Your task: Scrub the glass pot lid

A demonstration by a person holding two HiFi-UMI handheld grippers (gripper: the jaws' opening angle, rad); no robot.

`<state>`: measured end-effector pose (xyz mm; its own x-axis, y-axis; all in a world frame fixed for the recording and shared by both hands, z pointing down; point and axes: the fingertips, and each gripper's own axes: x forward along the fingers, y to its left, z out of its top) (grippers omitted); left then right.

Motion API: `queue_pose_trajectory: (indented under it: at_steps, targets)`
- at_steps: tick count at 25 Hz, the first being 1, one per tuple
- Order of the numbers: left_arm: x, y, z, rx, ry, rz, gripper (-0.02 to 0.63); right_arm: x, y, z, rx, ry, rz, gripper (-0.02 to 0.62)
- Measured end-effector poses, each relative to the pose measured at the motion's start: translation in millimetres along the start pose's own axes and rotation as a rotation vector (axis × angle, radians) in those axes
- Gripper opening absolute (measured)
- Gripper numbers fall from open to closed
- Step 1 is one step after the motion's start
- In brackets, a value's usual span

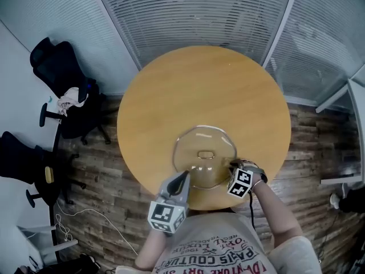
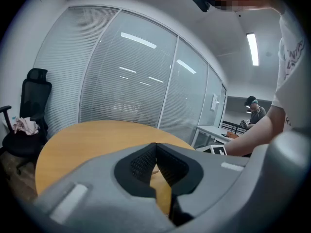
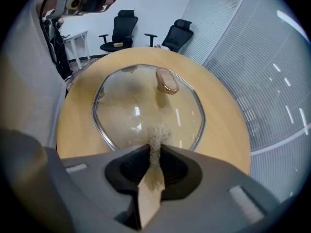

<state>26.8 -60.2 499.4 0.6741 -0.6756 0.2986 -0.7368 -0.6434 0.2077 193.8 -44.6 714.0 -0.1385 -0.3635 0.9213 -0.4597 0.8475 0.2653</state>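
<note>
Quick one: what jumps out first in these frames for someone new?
A glass lid with a copper-coloured handle lies on the near side of a round wooden table. The right gripper is shut on a mesh scrubber at the lid's near edge. The left gripper is shut and empty, by the lid's near-left rim.

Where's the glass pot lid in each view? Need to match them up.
Head view: glass pot lid, lower centre of the picture.
Left gripper view: not made out behind the shut jaws.
Right gripper view: centre, beyond the scouring pad in the jaws.
Shared landmark: round wooden table.
</note>
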Motion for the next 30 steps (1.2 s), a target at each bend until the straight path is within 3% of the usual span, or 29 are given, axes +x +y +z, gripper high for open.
queue_pose_trajectory:
  at_steps: [5,18,30]
  targets:
    - [-16.0,4.8,-6.5,0.007,0.007,-0.022,0.008,-2.5,16.2,5.0,0.047,0.023,-0.031,0.061]
    - [-61.0,28.1,-23.7,0.022,0.023,-0.062,0.006,-6.8,63.2,37.7,0.301,0.073,-0.086,0.061]
    - [-93.7,53.9,-26.6,0.030,0.005,-0.044,0.008,-8.3,85.2,76.5,0.505,0.029,-0.025,0.060]
